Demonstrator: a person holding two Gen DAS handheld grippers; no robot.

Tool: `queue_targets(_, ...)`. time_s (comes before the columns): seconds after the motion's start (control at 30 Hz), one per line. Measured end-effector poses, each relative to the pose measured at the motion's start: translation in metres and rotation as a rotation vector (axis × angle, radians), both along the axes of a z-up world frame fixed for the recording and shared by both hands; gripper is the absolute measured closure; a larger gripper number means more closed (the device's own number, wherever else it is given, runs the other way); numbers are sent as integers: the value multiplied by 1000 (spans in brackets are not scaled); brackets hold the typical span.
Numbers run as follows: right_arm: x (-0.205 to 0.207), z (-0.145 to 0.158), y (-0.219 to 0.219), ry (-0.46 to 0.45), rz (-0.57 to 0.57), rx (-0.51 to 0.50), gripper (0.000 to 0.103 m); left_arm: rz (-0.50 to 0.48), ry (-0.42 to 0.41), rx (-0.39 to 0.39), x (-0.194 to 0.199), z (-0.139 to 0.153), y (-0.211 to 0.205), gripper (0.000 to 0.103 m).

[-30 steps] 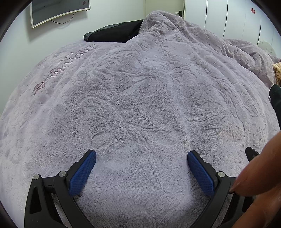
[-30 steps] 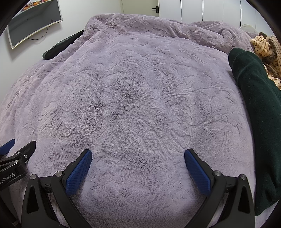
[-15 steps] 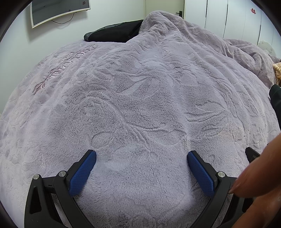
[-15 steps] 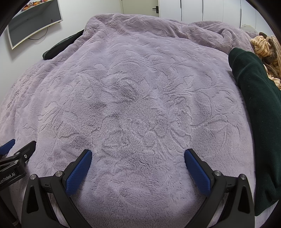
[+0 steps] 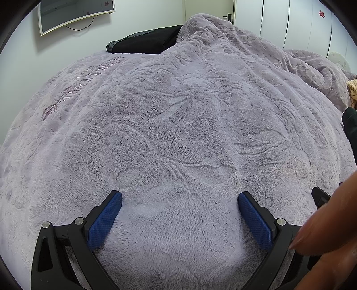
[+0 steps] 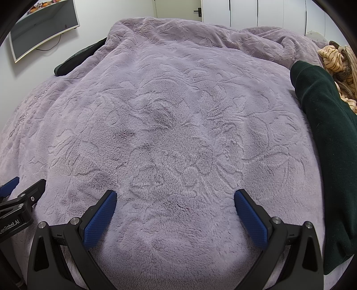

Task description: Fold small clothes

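Clothes lie only at the right edge of the bed: a dark green garment [image 6: 328, 142] stretches along the right side of the right wrist view, flat on the blanket, and a crumpled tan striped garment [image 6: 339, 60] sits just behind it at the far right. In the left wrist view the same two show as slivers at the right border — green [image 5: 350, 127] and tan [image 5: 352, 89].

A plush lilac blanket [image 6: 178, 116] with an embossed leaf pattern covers the bed and fills both views; it bunches into a ridge toward the far side. A dark pillow or cushion [image 5: 145, 42] pokes out from under its far edge. Beyond, a pale wall carries a curved screen [image 5: 73, 13] with a cable hanging below it, and white wardrobe doors [image 6: 267, 13] and a door handle stand at the back.

The left gripper [image 5: 179, 215] hovers low over bare blanket, its blue-padded jaws spread wide with nothing between them. A finger [image 5: 323, 227] of the person's hand crowds the lower right corner of that view. The right gripper [image 6: 175, 213] is likewise spread wide and empty over the blanket, well left of the green garment. The left gripper's tip [image 6: 20, 198] shows at the left border of the right wrist view.
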State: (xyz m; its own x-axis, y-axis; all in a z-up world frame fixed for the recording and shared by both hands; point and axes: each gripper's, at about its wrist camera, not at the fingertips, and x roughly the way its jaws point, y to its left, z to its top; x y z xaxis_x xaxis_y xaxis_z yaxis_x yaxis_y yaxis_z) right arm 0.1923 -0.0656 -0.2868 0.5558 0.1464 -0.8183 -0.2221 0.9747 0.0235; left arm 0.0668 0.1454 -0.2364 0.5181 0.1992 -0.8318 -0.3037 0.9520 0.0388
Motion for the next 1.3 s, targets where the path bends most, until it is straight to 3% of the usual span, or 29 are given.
queue_targets(1.3, 0, 0, 0, 0, 0, 0, 0, 2, -1, -11, 0, -1, -1, 0)
